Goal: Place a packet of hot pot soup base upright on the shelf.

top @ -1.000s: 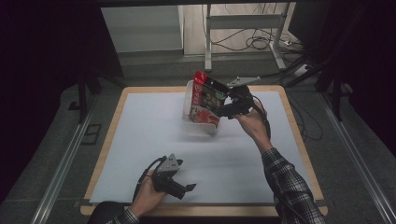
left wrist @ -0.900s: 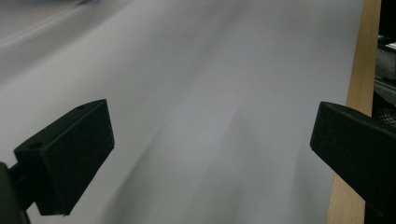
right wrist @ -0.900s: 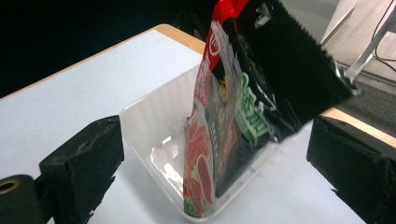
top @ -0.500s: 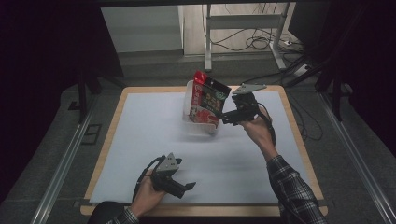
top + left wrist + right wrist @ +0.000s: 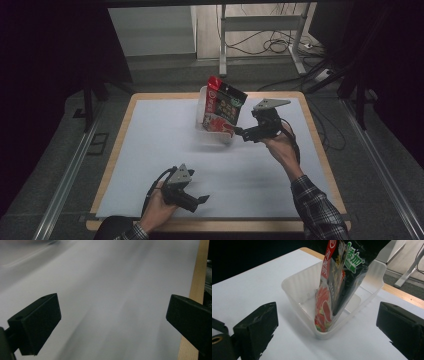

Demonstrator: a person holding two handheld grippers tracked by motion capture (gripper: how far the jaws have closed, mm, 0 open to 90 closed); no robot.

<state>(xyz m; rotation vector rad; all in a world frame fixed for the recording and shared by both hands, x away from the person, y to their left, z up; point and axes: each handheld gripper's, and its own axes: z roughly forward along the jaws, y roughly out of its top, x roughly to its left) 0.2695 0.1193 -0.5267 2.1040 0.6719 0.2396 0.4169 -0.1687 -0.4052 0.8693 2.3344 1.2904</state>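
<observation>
On the table (image 5: 150, 150): a white sheet covers the wooden-edged top, and all the work sits on it
Container (image 5: 298, 290): a clear plastic tub toward the far side of the sheet, a little right of its middle, standing upright
Packet (image 5: 337, 277): a red and black snack bag stands on end inside the container, leaning, its top well above the rim
Right gripper (image 5: 239, 132): held just beside the container's right side, jaws spread wide with nothing between them; in the right gripper view the tub and bag lie ahead between the two black jaws
Left gripper (image 5: 202, 199): low at the near edge of the sheet, well apart from the container, jaws wide apart and empty; its own view is blurred
</observation>
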